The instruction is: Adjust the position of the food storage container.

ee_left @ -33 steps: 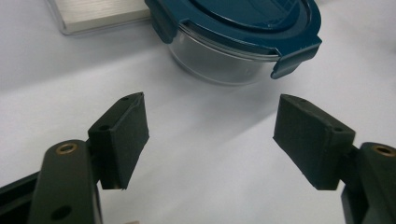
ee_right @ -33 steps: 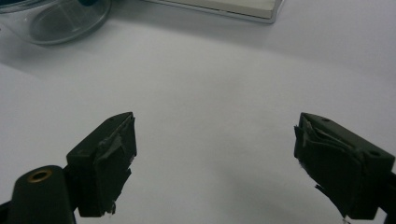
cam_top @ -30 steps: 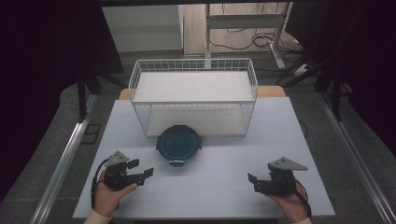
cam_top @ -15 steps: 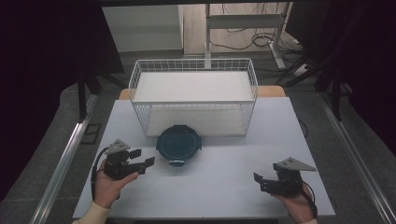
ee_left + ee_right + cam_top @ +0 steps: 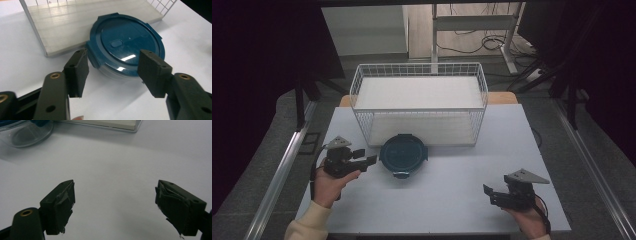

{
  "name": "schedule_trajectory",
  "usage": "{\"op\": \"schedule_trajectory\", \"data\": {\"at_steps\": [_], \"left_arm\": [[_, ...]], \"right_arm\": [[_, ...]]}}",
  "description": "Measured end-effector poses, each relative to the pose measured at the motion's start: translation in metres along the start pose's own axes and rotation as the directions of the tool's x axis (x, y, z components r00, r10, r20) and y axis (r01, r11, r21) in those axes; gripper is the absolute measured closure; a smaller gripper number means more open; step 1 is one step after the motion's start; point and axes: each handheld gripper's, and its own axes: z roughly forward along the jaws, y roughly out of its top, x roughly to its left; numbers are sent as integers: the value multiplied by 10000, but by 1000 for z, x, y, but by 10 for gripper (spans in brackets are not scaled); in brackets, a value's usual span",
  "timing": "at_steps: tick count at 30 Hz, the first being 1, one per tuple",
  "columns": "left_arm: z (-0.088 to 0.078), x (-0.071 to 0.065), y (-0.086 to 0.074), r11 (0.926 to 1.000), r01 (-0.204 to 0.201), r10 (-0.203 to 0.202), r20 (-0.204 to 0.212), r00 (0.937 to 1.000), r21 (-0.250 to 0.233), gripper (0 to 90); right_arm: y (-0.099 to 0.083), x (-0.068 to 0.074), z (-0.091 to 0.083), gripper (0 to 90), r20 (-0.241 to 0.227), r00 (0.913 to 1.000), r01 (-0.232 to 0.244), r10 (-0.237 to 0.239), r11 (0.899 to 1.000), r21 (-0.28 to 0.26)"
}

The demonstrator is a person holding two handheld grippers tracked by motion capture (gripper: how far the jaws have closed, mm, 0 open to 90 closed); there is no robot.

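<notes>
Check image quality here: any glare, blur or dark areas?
High view: table evenly lit, surroundings nearly black. Left gripper view: white glare streaks on the lid, near tongs soft. Right gripper view: the container at the top edge is blurred, soft shadow on the table between the tongs.

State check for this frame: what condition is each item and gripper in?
Round clear container with dark blue lid: lid on, upright on the table, untouched.
White wire basket: upright, nothing inside.
Left hand-held gripper: open, jaws have just been closing, nothing between them.
Right hand-held gripper: open, holding nothing.
</notes>
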Motion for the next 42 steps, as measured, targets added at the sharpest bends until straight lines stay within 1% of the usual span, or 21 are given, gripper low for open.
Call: {"op": "schedule_trajectory", "data": {"at_steps": [2, 3, 5, 11, 12, 16, 18, 19, 20, 23, 24, 25, 26, 27, 28, 30, 32, 36, 38, 39, 42], "left_arm": [[1, 1, 2, 10000, -11, 11, -28, 10000, -13, 452], [1, 2, 4, 10000, -19, 19, -18, 10000, -32, 476], [2, 3, 8, 10000, -82, 82, 14, 10000, -49, 490], [6, 7, 16, 9998, -173, 173, -126, 9998, -8, 541], [8, 8, 18, 9998, -222, 222, -152, 9996, 6, 561], [12, 9, 22, 9996, -274, 274, -127, 9995, 39, 598], [17, 11, 26, 9995, -306, 307, -111, 9995, 98, 652], [17, 11, 26, 9995, -306, 307, -111, 9995, 98, 671], [19, 11, 28, 9995, -306, 307, -108, 9995, 105, 671], [22, 12, 32, 9991, -407, 410, -187, 9990, 133, 734], [23, 13, 33, 9993, -349, 351, -151, 9993, 103, 790], [25, 14, 34, 9995, -315, 315, -52, 9995, 98, 790], [29, 17, 36, 9995, -254, 253, 37, 9997, 182, 837], [29, 17, 36, 9995, -254, 253, 37, 9997, 182, 855], [31, 18, 36, 9994, -262, 261, 58, 9996, 246, 855], [35, 21, 38, 9995, -198, 196, 52, 9998, 250, 884], [38, 22, 40, 9994, -215, 216, -25, 9998, 254, 900], [45, 25, 45, 9995, -255, 259, -212, 9994, 161, 900], [49, 27, 47, 9990, -438, 441, -297, 9986, 111, 900], [52, 27, 48, 9994, -346, 347, -275, 9990, 38, 900], [61, 30, 48, 9992, -394, 396, -467, 9981, 56, 900]], "right_arm": [[0, 0, 0, 161, -2, 10000, 9, -9, 10000, 28], [0, 0, 1, 161, -2, 10000, 6, -6, 10000, 38], [0, -1, 1, 161, -3, 10000, -2, 2, 10000, 43], [-1, -1, 2, 161, 63, 10000, -22, 21, 9999, 123], [-1, -1, 3, 161, 69, 10000, -6, 5, 9999, 149], [-1, -1, 4, 161, 61, 10000, 2, -3, 9998, 185], [-2, -1, 4, 161, 68, 10000, 29, -30, 9998, 207], [-2, -1, 4, 161, 68, 10000, 29, -30, 9998, 207], [-2, -1, 4, 161, 78, 10000, 37, -39, 9998, 213], [-2, -1, 5, 161, 110, 9999, 33, -35, 9996, 263], [-3, -1, 6, 161, 113, 9999, 104, -107, 9996, 277], [-3, -1, 6, 161, 113, 9999, 104, -107, 9996, 277], [-3, -1, 6, 161, 121, 9999, 121, -124, 9995, 275], [-3, -1, 6, 161, 121, 9999, 121, -124, 9995, 275], [-3, -1, 6, 161, 123, 9998, 128, -132, 9995, 277], [-4, -1, 7, 161, 133, 9998, 120, -124, 9995, 280], [-4, -1, 7, 161, 167, 9998, 136, -141, 9995, 302], [-4, 0, 8, 164, 139, 9997, 183, -188, 9993, 338], [-4, 0, 8, 165, 138, 9997, 188, -193, 9992, 340], [-4, 0, 8, 165, 141, 9996, 220, -225, 9991, 352], [-5, 1, 9, 165, 151, 9995, 264, -270, 9989, 382]]}}
